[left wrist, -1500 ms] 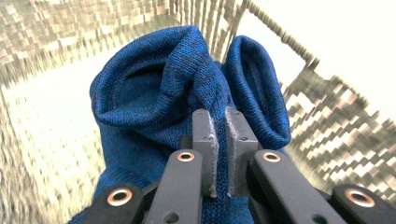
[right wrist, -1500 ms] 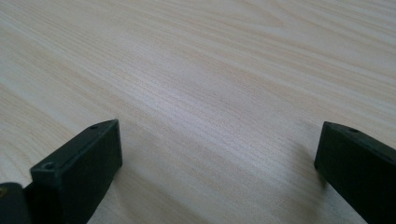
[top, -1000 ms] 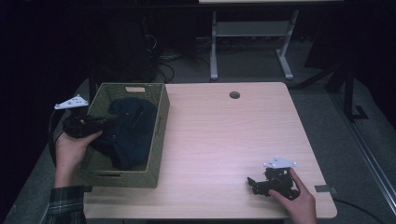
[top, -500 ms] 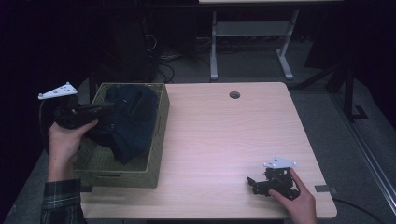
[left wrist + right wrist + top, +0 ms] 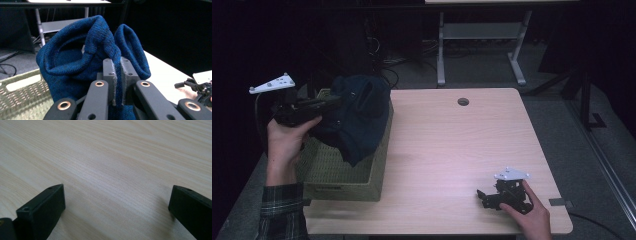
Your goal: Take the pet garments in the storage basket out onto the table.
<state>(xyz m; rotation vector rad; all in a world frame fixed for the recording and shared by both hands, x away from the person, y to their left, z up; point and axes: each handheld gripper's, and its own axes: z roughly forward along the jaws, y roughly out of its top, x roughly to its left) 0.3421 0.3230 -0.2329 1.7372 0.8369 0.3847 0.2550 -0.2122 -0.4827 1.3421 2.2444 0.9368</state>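
Blue knit garment (image 5: 354, 117) clamped in my left gripper (image 5: 324, 104); lift clear of basket (image 5: 343, 172) slowly, right gripper (image 5: 488, 196) gaping idle

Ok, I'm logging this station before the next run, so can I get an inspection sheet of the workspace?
Surface: light wood table, round hole near far edge.
Job's things: dark blue knit garment lifted, hanging over green woven basket at table's left.
Clutter: nothing seen.
Grippers: left hand-held gripper shut on the garment; right hand-held gripper open, resting on table.
Cables: black cable trails from left hand-held gripper.
Surroundings: dark room, grey metal frame behind table.
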